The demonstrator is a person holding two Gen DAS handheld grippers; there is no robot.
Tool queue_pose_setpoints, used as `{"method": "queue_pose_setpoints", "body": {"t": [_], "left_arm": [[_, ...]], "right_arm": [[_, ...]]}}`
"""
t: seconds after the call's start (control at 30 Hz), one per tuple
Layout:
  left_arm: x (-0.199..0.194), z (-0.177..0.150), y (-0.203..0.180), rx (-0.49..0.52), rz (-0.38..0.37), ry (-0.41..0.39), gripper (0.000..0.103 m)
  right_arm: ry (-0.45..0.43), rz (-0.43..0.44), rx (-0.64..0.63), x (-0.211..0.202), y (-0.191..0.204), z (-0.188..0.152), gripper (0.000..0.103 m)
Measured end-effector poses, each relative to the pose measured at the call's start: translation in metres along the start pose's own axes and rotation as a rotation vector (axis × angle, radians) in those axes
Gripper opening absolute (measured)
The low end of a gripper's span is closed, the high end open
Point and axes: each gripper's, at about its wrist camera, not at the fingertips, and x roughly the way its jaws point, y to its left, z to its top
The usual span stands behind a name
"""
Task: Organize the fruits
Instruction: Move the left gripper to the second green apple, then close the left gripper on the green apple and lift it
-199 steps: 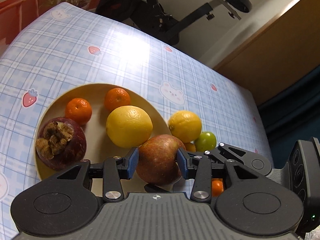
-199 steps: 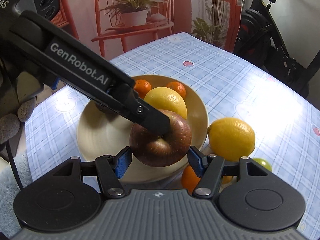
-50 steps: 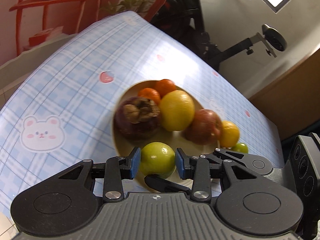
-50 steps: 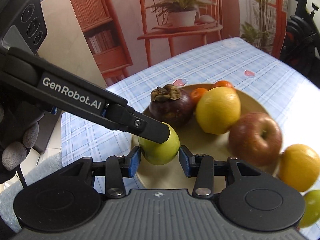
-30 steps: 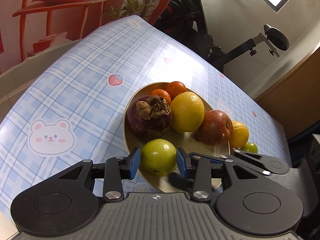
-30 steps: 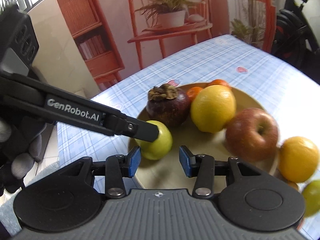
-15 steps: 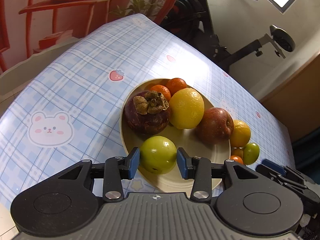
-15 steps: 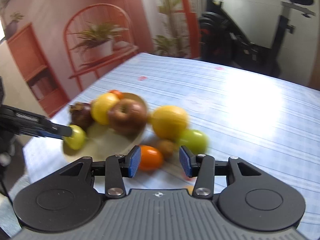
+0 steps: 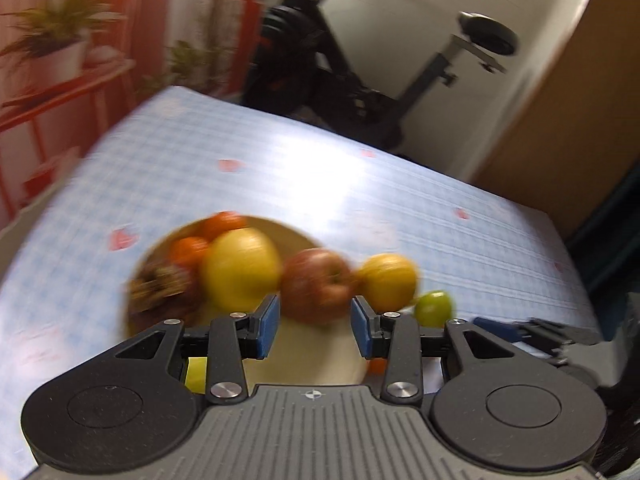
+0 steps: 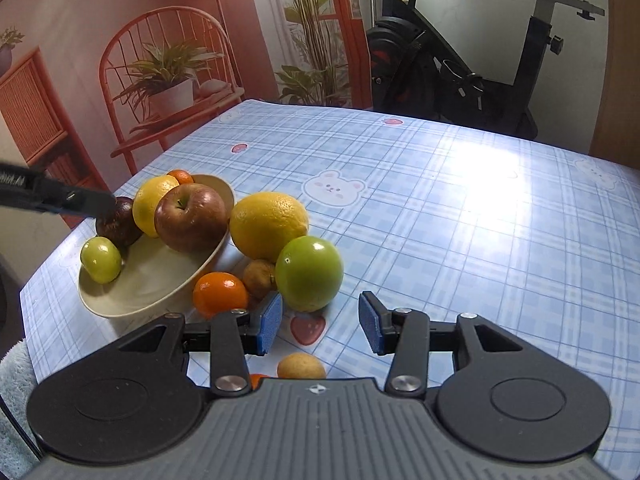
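A cream bowl [image 10: 160, 280] on the checked tablecloth holds a red apple [image 10: 190, 216], a yellow citrus [image 10: 150, 200], a mangosteen [image 10: 118, 220], small oranges and a small green fruit [image 10: 101, 259]. Beside the bowl lie a lemon [image 10: 268, 226], a large green fruit [image 10: 309, 273], a small orange [image 10: 220, 293] and a brown fruit [image 10: 258, 278]. My right gripper [image 10: 320, 322] is open and empty, just short of the large green fruit. My left gripper [image 9: 314, 326] is open and empty above the bowl [image 9: 320, 360]; that view is blurred.
A small tan fruit [image 10: 301, 366] lies on the cloth under my right gripper. An exercise bike [image 10: 460, 72] stands beyond the far table edge. A red chair with a potted plant [image 10: 168, 80] stands at the left. The tablecloth [image 10: 480, 220] stretches to the right.
My left gripper has let go of the small green fruit, which now lies in the bowl, and has lifted away. My right gripper has moved close to the large green fruit.
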Motion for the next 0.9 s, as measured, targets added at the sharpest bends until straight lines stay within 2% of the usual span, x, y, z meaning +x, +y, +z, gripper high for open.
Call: {"method": "queue_pose_setpoints", "body": {"t": [0.1, 0.3, 0.43, 0.6, 0.9], "left_arm": [[0.023, 0.011, -0.023, 0.026, -0.101, 0.053, 0.041], [0.064, 0.023, -0.059, 0.048, -0.201, 0.141, 0.041], [0.086, 0.021, -0.067, 0.063, -0.209, 0.202, 0.041], [0.105, 0.024, -0.067, 0.019, -0.223, 0.255, 0.042], [0.129, 0.029, -0.072, 0.026, -0.232, 0.276, 0.041]], "right_arm": [[0.003, 0.003, -0.009, 0.004, -0.001, 0.001, 0.046], [-0.002, 0.021, -0.006, 0.008, -0.003, 0.001, 0.046], [0.005, 0.036, 0.0, 0.014, -0.003, 0.002, 0.046], [0.005, 0.054, 0.009, 0.019, -0.007, 0.004, 0.046], [0.011, 0.072, 0.021, 0.03, -0.007, 0.009, 0.048]]}}
